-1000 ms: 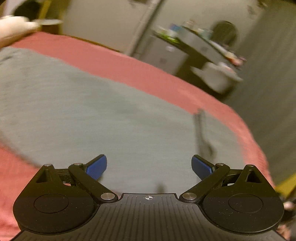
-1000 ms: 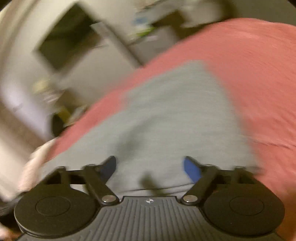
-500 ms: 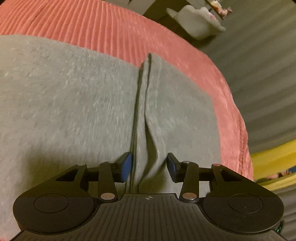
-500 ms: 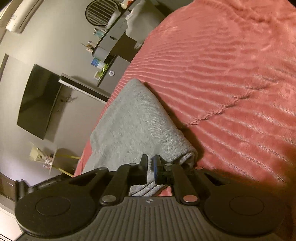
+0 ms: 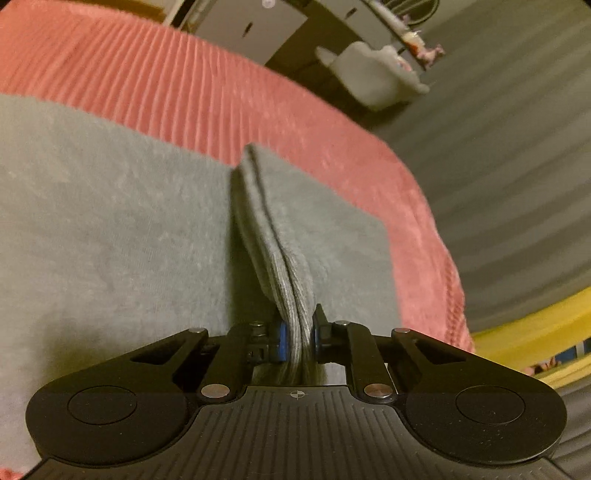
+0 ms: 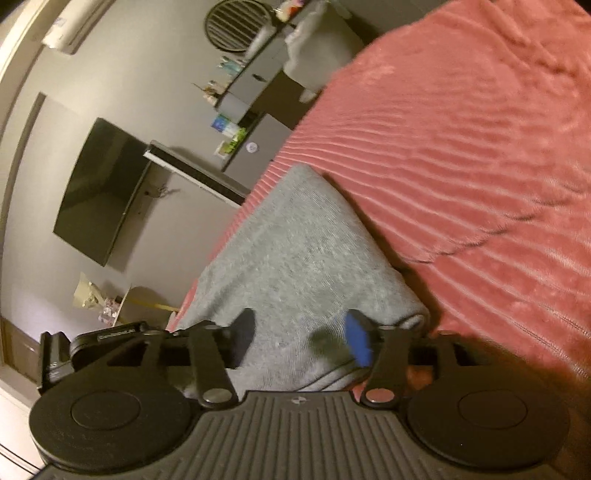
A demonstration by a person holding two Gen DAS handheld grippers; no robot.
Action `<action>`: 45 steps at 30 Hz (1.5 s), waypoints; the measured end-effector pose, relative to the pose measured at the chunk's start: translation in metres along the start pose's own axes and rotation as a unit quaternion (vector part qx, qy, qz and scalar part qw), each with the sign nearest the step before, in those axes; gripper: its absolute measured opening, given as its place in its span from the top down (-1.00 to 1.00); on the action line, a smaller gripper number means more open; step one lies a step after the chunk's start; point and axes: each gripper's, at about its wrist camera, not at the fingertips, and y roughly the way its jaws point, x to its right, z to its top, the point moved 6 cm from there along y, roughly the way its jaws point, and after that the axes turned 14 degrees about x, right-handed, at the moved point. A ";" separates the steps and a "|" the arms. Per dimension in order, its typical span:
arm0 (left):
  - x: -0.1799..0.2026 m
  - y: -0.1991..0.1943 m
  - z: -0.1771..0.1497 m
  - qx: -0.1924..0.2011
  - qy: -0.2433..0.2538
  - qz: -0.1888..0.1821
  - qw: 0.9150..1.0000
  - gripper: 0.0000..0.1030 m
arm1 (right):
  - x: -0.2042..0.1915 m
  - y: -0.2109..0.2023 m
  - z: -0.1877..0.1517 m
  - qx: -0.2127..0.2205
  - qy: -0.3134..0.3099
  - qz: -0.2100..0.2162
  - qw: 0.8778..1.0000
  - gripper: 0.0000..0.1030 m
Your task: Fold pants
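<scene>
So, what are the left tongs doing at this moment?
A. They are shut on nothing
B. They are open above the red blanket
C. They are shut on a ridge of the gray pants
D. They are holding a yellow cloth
C: in the left wrist view, the left tongs are closed on a raised ridge of the gray pants, with the fabric squeezed between the two blue pads.

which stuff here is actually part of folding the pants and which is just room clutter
Part of the job:
grey pants
left gripper, shut on a raised ridge of the pants
right gripper, open over the pants
pink bedspread under the pants

Just lying about:
wall TV
dresser
round fan
</scene>
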 end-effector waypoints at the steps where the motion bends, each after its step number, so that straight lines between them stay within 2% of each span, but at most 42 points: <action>1: -0.001 -0.008 0.001 0.006 0.015 0.006 1.000 0.71 | -0.006 -0.001 0.000 -0.004 -0.002 0.001 1.000 -0.21; 4: -0.017 -0.031 0.009 0.022 0.043 0.033 0.998 0.71 | -0.023 -0.003 -0.006 -0.017 -0.014 0.005 1.000 -0.38; 7: -0.048 -0.050 0.012 0.036 0.070 0.085 0.993 0.70 | -0.040 0.001 -0.015 -0.030 -0.039 0.002 0.999 -0.47; 9: -0.073 -0.055 0.011 0.028 0.051 0.111 0.992 0.68 | -0.049 0.004 -0.021 -0.039 -0.040 0.013 0.998 -0.47; 11: -0.089 -0.058 0.010 0.026 0.022 0.117 0.993 0.64 | -0.057 0.007 -0.026 -0.048 -0.044 0.016 0.998 -0.47; 12: -0.095 -0.060 0.011 0.031 0.015 0.126 0.991 0.56 | -0.061 0.009 -0.028 -0.048 -0.052 0.016 0.997 -0.48; 13: -0.099 -0.063 0.014 0.038 0.011 0.131 0.991 0.38 | -0.066 0.011 -0.029 -0.048 -0.062 0.015 0.997 -0.48; 16: -0.103 -0.069 0.026 0.067 -0.006 0.127 0.990 0.15 | -0.074 0.015 -0.031 -0.035 -0.082 0.015 0.996 -0.47; 18: -0.099 -0.062 0.035 0.070 -0.017 0.115 0.991 -0.04 | -0.075 0.020 -0.037 -0.032 -0.103 0.011 0.994 -0.41; 20: -0.093 -0.050 0.042 0.070 -0.015 0.106 0.992 -0.20 | -0.072 0.032 -0.044 -0.057 -0.107 -0.005 0.993 0.06; 22: -0.095 -0.035 0.044 0.066 -0.017 0.118 0.991 -0.35 | -0.062 0.041 -0.047 -0.078 -0.089 -0.022 0.993 0.14; 23: -0.101 -0.029 0.045 0.060 -0.025 0.124 0.990 -0.34 | -0.058 0.043 -0.047 -0.082 -0.079 -0.025 0.993 0.15; 24: -0.103 -0.021 0.046 0.051 -0.040 0.123 0.990 -0.23 | -0.055 0.044 -0.047 -0.084 -0.070 -0.026 0.994 0.17; 25: -0.107 -0.018 0.045 0.045 -0.051 0.114 0.991 0.13 | -0.052 0.044 -0.047 -0.083 -0.063 -0.027 0.994 0.20; 27: -0.102 -0.011 0.048 0.036 -0.056 0.097 0.993 0.59 | -0.050 0.045 -0.048 -0.081 -0.061 -0.026 0.994 0.20; 28: -0.098 -0.013 0.050 0.041 -0.048 0.091 0.994 0.63 | -0.051 0.045 -0.048 -0.080 -0.063 -0.025 0.994 0.20; 30: -0.078 -0.025 0.058 0.072 0.009 0.070 0.995 0.64 | -0.051 0.043 -0.048 -0.075 -0.059 -0.011 0.995 0.19; 32: -0.063 -0.038 0.063 0.093 0.059 0.054 0.992 0.64 | -0.051 0.038 -0.047 -0.073 -0.031 0.047 0.996 0.12; 33: -0.059 -0.043 0.064 0.103 0.077 0.057 0.990 0.64 | -0.053 0.036 -0.046 -0.071 -0.020 0.068 0.995 0.11; 35: -0.063 -0.046 0.066 0.115 0.103 0.079 0.985 0.63 | -0.052 0.037 -0.047 -0.070 -0.023 0.059 0.996 0.09; 38: -0.090 -0.021 0.060 0.088 0.119 0.159 0.976 0.52 | -0.047 0.047 -0.052 -0.089 -0.019 0.020 0.996 0.09; 39: -0.097 -0.016 0.053 0.077 0.116 0.173 0.975 0.47 | -0.046 0.049 -0.053 -0.094 -0.020 0.013 0.995 0.10; 41: -0.092 -0.021 0.045 0.080 0.116 0.161 0.977 0.32 | -0.048 0.049 -0.053 -0.094 -0.028 0.010 0.995 0.10; 42: -0.089 -0.027 0.041 0.082 0.114 0.150 0.979 0.02 | -0.048 0.048 -0.053 -0.092 -0.029 0.009 0.995 0.10; 43: -0.088 -0.032 0.039 0.080 0.108 0.137 0.982 -0.19 | -0.048 0.048 -0.053 -0.092 -0.028 0.008 0.995 0.10; 45: -0.091 -0.046 0.032 0.078 0.091 0.127 0.985 -0.22 | -0.047 0.048 -0.054 -0.093 -0.026 0.008 0.995 0.09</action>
